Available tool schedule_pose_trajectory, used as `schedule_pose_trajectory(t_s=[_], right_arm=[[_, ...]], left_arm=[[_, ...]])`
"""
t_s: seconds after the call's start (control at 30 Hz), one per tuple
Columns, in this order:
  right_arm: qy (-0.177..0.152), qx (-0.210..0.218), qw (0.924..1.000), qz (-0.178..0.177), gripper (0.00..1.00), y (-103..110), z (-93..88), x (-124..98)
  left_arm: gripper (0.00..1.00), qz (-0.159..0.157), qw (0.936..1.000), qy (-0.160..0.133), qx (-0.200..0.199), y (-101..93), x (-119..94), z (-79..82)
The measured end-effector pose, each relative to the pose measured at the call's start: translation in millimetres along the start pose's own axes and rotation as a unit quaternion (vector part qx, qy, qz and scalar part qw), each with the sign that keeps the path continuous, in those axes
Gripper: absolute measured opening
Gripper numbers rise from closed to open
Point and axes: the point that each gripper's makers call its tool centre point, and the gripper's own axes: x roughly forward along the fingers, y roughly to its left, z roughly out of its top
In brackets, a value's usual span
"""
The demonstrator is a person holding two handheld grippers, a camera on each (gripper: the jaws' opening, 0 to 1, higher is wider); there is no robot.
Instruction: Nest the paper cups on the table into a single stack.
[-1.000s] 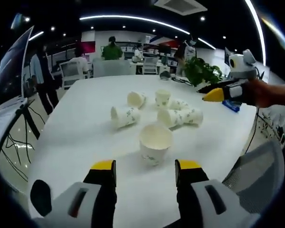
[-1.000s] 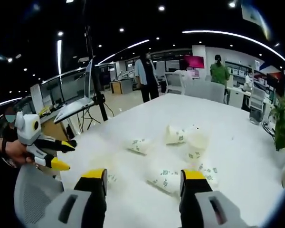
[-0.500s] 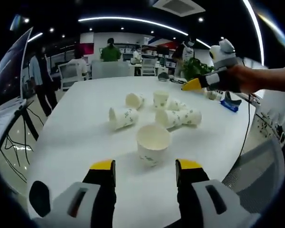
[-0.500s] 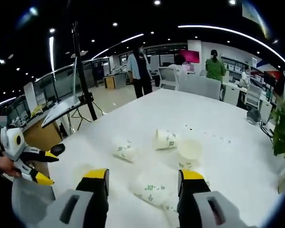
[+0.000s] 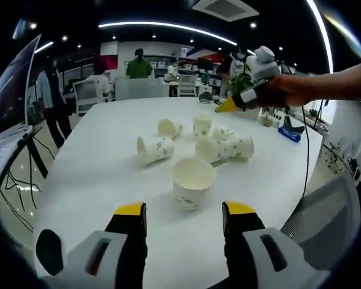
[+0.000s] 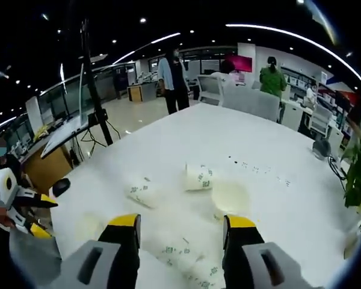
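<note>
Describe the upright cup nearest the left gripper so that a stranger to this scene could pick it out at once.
On the white table, look just ahead of the left gripper. The cup there stands upright, mouth open to the ceiling, apart from the cluster; the tipped cups behind it lie on their sides.

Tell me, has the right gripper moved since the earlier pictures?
Yes. In the left gripper view, the right gripper has moved from the table's edge to above the lying cups.

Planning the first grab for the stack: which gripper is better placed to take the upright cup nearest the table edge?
Probably left. The upright cup stands just ahead of the open left gripper, lined up between its jaws. The right gripper hovers farther off, above the tipped cups.
</note>
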Motion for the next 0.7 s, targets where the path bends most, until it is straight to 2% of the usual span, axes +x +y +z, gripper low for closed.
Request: schedule_pose_trajectory(t_s=[0.17,0.37,0.53,0.63,0.7], right_arm=[[0.032,-0.017,0.9993,0.003,0.54,-0.4,-3.1,10.3],[0.047,-0.027,0.9985,0.006,0.54,-7.4,0.4,26.5],[0.057,-0.013,0.9981,0.017,0.52,-16.4,3.3,49.1],[0.077,-0.029,0.9965,0.017,0.52,-17.7,-2.6,52.6],[0.085,-0.032,0.9957,0.018,0.51,-18.6,0.0,62.4]], left_arm=[[0.5,0.009,0.9998,0.001,0.016,3.0,0.5,0.4],[0.5,0.012,0.9998,0.0,0.015,1.2,-1.6,1.9],[0.49,0.017,0.9998,-0.002,0.005,1.0,-4.8,4.0],[0.49,0.017,0.9998,-0.002,0.006,-1.0,-5.0,4.8],[0.49,0.016,0.9998,-0.001,0.01,-2.5,-5.2,4.8]])
